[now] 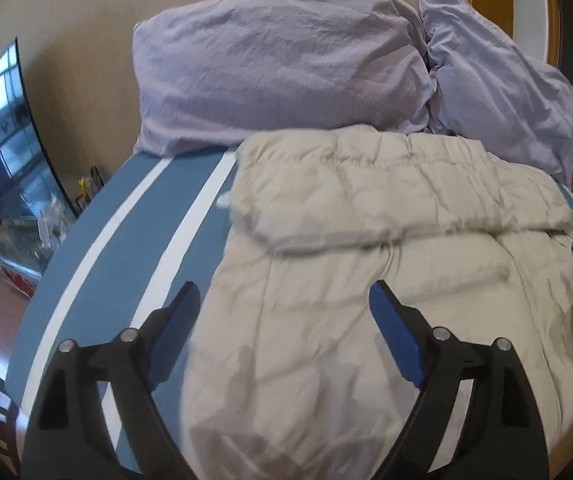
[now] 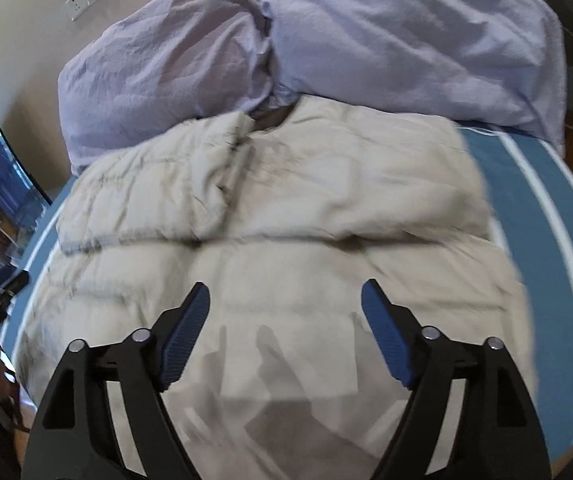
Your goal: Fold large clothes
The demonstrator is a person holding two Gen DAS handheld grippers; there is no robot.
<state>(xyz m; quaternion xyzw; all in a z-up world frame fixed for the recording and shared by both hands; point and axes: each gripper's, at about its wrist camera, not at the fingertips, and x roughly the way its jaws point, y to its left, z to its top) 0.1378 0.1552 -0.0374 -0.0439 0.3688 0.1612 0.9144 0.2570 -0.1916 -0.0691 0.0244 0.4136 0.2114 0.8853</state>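
**jacket dead ahead, both grippers spread over its near hem**

lies flat on the blue striped bed [image 1: 154, 216]: a beige quilted jacket [image 1: 386, 248], puffy, long axis running away from the tools toward two lilac pillows [image 1: 278, 64] at the far wall. collar end far, hem end near. already doubled across the upper part, with a sleeve or flap laid over the chest as a crosswise band.

left gripper [image 1: 284, 300] released, jaws wide apart, nothing between them; hangs above the jacket's left edge, left finger over bare sheet, right finger over fabric. right gripper [image 2: 284, 294] likewise released and empty, both fingers over cloth, nearer the garment's middle and right half.

judged next: take the near hem and carry it away toward the collar. hinges on the hem sitting just below and in front of both tools, so equally close to each. left corner falls to the left tool, right corner slightly outboard of the right tool. contact with cloth not discernible through blur.
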